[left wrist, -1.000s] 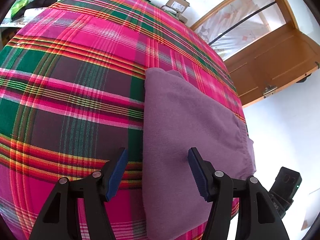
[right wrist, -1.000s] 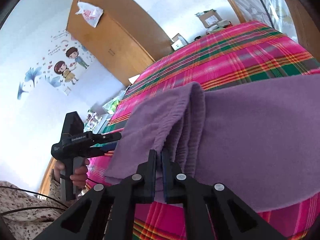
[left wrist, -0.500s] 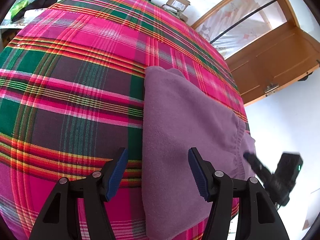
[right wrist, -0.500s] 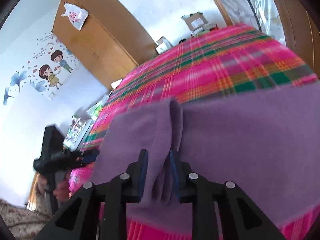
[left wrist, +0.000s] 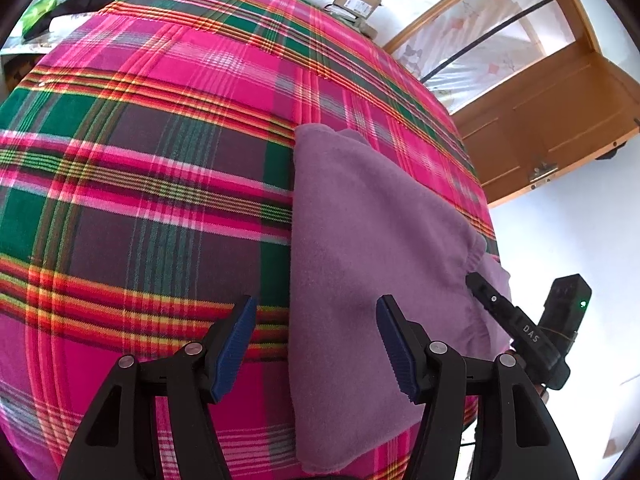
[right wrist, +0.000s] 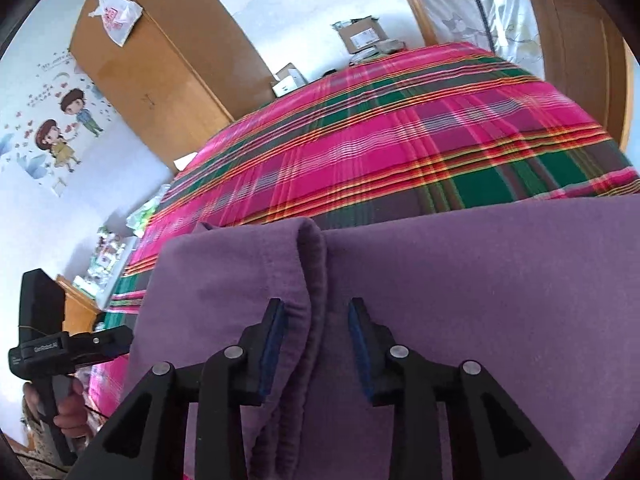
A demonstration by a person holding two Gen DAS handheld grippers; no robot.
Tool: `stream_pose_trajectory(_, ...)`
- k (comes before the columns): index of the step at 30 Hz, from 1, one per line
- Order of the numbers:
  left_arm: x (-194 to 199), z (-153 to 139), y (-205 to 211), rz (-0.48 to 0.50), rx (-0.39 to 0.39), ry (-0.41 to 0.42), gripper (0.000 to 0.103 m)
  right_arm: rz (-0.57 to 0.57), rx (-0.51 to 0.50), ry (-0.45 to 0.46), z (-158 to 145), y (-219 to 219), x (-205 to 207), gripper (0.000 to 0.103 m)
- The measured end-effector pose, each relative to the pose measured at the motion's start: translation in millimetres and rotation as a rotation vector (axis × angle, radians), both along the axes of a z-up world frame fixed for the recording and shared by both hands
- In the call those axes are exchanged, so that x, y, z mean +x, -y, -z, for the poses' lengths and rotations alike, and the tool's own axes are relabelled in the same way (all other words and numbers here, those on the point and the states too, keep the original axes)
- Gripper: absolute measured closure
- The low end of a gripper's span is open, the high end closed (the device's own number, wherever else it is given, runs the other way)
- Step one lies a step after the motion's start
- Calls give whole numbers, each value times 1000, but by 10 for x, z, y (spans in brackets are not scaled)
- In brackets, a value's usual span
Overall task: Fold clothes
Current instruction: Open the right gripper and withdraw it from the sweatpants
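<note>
A folded purple fleece garment [left wrist: 372, 240] lies flat on the pink plaid bedspread [left wrist: 152, 152]. My left gripper [left wrist: 316, 340] is open and empty, hovering over the garment's left edge. My right gripper [right wrist: 316, 340] is open, its jaws on either side of the garment's elastic waistband fold [right wrist: 316, 264] without clamping it. The right gripper also shows in the left wrist view [left wrist: 504, 316] at the garment's right edge. The left gripper shows in the right wrist view [right wrist: 100, 340] beside the garment's left edge.
The bedspread [right wrist: 400, 140] covers the whole bed. A wooden wardrobe [right wrist: 160, 68] stands behind the bed and a wooden door [left wrist: 560, 120] to the right. Cardboard boxes [left wrist: 356, 0] sit past the far edge of the bed.
My right gripper has opened and let go of the waistband, and the garment has dropped flat onto the bed. My left gripper has stayed open and nearly still.
</note>
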State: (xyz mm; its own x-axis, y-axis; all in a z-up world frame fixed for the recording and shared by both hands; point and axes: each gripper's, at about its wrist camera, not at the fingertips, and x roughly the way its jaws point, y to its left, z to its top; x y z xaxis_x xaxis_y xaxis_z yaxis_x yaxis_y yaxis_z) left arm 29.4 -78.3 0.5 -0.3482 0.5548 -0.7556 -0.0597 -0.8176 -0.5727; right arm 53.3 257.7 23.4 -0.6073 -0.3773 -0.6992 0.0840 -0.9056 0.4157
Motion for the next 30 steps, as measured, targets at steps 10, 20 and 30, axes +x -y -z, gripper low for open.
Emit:
stream_pose_trajectory(10,213,-14,282,-37,-1,-5,39,-181,99,-177,-445,626,479,68)
stream_pose_trajectory(20,468,21,647,-91,-16,2,39,-434,223,-213,-239,1782,765,48)
stream_pose_trajectory(30,455,32,609,-64,2,-1,39,-444,381,-208,38,2229,867,41)
